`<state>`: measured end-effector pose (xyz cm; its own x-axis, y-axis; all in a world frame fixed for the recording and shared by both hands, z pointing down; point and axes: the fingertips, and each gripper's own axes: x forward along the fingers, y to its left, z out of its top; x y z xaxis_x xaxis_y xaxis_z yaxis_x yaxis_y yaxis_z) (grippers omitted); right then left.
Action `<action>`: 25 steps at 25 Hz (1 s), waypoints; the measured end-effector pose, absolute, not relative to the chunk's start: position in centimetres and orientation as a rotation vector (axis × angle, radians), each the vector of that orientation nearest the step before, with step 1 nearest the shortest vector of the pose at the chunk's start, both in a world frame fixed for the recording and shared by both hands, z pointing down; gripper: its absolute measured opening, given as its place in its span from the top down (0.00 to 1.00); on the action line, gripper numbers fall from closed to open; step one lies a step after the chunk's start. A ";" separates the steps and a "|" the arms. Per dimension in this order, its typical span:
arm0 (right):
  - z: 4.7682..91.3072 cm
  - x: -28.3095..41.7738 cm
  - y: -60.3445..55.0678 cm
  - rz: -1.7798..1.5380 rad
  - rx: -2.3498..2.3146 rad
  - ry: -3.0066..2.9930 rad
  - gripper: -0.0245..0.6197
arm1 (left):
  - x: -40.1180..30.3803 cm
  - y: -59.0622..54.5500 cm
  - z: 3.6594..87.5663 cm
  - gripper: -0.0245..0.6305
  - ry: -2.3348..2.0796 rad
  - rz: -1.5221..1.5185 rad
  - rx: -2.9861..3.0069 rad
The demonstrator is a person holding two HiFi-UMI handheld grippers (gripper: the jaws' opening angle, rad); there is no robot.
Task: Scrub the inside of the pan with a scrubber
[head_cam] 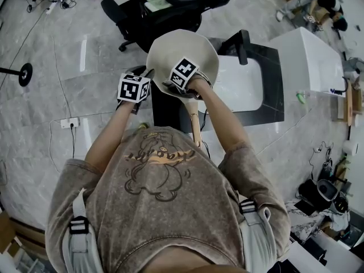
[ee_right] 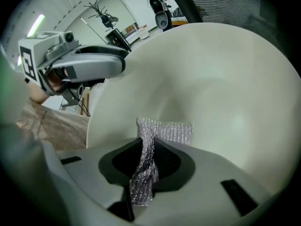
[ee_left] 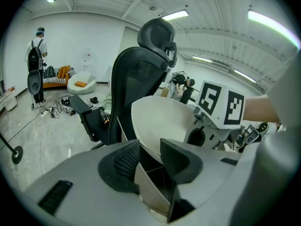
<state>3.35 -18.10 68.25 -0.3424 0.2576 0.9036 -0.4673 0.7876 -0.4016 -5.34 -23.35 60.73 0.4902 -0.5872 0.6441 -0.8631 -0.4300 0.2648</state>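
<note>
Right gripper view: scrubber lower end buried btwn jaws; pan rim cut off at 3 o'clock. Head view: yr right gripper cube hides its jaws + scrubber. Left gripper view: distant person at 10 o'clock too small for detail.

A grey marbled floor carries a black office chair. Just below and right of the chair stands a white-topped surface with a dark rim. Well left of the chair rests a round black stand base, and below-left of it lies a white power strip.
</note>
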 end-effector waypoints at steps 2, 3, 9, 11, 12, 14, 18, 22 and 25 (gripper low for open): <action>68.1 2.6 -18.3 0.760 0.161 -1.781 0.82 | -5.3 -23.3 60.7 0.73 -1.190 0.629 2.163; 68.1 2.2 -18.4 0.760 0.158 -1.785 0.82 | -5.3 -23.3 60.7 0.73 -1.190 0.629 2.162; 68.0 0.2 -19.7 0.755 0.171 -1.822 0.82 | -5.4 -23.4 60.8 0.74 -1.185 0.630 2.157; 68.1 -0.1 -20.0 0.760 0.171 -1.830 0.82 | -5.4 -23.4 60.8 0.74 -1.183 0.629 2.155; 68.1 -0.3 -20.2 0.763 0.174 -1.836 0.82 | -5.4 -23.4 60.8 0.74 -1.182 0.629 2.154; 68.0 -0.9 -20.9 0.784 0.208 -1.871 0.82 | -5.4 -23.4 60.8 0.74 -1.180 0.627 2.154; 67.9 -2.0 -23.2 0.792 0.320 -1.928 0.82 | -5.3 -23.4 60.8 0.74 -1.173 0.633 2.156; 68.2 -2.3 -25.5 0.741 0.413 -1.943 0.82 | -5.3 -23.4 60.8 0.74 -1.169 0.635 2.156; 68.3 -2.1 -26.9 0.702 0.458 -1.944 0.82 | -5.3 -23.4 60.8 0.74 -1.166 0.634 2.156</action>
